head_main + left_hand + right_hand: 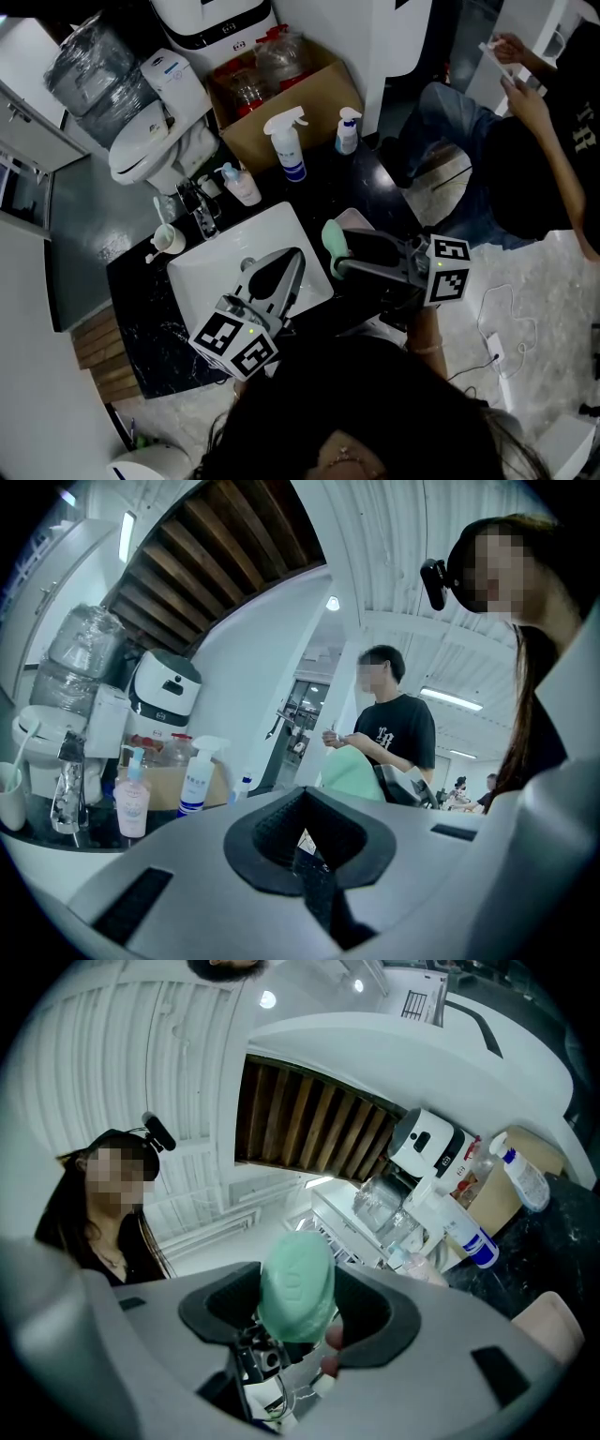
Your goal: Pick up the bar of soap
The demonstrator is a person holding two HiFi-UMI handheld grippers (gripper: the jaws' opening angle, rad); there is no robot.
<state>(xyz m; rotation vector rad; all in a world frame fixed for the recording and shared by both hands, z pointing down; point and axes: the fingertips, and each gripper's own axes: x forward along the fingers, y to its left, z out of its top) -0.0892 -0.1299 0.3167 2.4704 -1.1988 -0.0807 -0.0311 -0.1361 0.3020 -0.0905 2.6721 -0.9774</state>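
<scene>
Head view: the right gripper [339, 255] grips the green soap [333, 242] just right of the sink [202, 261], above the dark counter [150, 300]. The soap appears to be off any surface. The left gripper [286, 267] hangs over the basin. The spray bottle [286, 141] and box [319, 94] stand far off, and the tap [202, 211] is at the sink's far left, so the nearest edge is the sink's right rim. There is open room upward and toward the near side.

Left gripper view: the left gripper's [305, 841] jaws are pressed together with nothing between them. The soap [354, 775] shows beyond them.

Right gripper view: the right gripper's [298, 1321] jaws are clamped on the soap [295, 1283], which stands on end between the pads. The pick-up looks done, and little seems left but carrying it clear.
</scene>
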